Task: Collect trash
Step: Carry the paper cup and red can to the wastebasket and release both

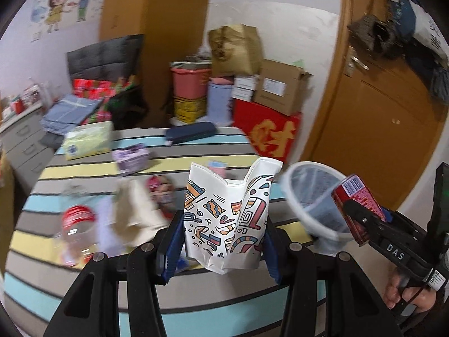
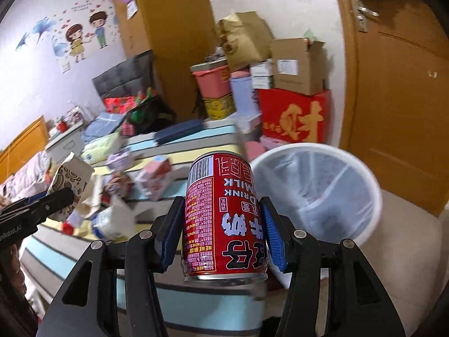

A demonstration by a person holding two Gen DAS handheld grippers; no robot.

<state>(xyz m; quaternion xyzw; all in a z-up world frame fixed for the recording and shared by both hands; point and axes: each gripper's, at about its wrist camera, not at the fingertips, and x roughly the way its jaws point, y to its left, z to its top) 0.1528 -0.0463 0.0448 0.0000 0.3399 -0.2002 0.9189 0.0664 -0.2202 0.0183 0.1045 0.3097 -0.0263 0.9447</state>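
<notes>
Left claw (image 1: 224,241): clamped on a crumpled patterned carton (image 1: 228,216), both blue pads pressed to its sides, the carton upright between them.
Right claw (image 2: 223,236): gripping a red milk can (image 2: 223,219), upside down, a pad on each side.
Bin (image 2: 317,191): white, lined with a clear bag, just ahead and right of the right claw; in the left wrist view it sits right of the left claw, beyond the can.
Bed (image 1: 84,168): striped cover below and ahead of both claws, strewn with litter.
Litter: a clear bottle with a red label (image 1: 75,224) and a beige wrapper (image 1: 134,210) left of the left claw; a pink carton (image 2: 155,177) ahead and left of the right claw.
Background: stacked boxes (image 2: 294,123) and a wooden door (image 2: 393,98) beyond the bin.
</notes>
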